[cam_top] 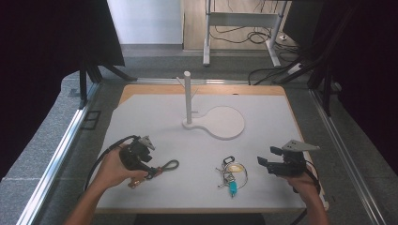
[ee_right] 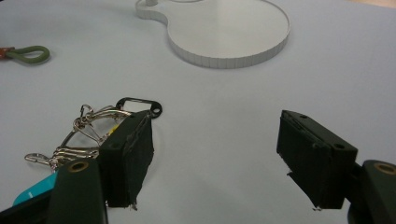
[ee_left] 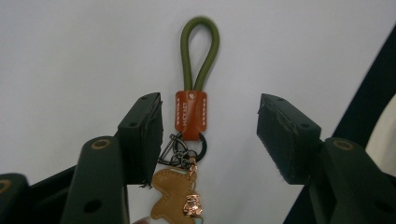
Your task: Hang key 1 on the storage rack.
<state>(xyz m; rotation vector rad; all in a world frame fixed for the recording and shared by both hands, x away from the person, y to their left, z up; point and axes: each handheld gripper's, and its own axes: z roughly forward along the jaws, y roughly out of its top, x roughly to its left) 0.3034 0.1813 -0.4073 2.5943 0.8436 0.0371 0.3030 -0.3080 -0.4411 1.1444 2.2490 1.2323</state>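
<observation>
Left gripper (ee_left: 205, 130) is low over the green-loop keychain (ee_left: 192, 109), jaws apart either side of its orange tab, one jaw just beside it, not clamped (lined up for a pinch, I'd say). Right gripper (ee_right: 215, 158) hangs with jaws apart beside the key bunch (cam_top: 230, 174). White counter (cam_top: 155, 117) carries a peg stand (cam_top: 188, 96); cables on the grey floor behind.

Table (cam_top: 155, 112): open room for you along the left and right sides and the back corners. Obstacles: upright stand (cam_top: 187, 96) with flat round base (cam_top: 225, 123) at centre back; key bunch (cam_top: 231, 174) at front centre; strap keychain (cam_top: 165, 167) front left.
</observation>
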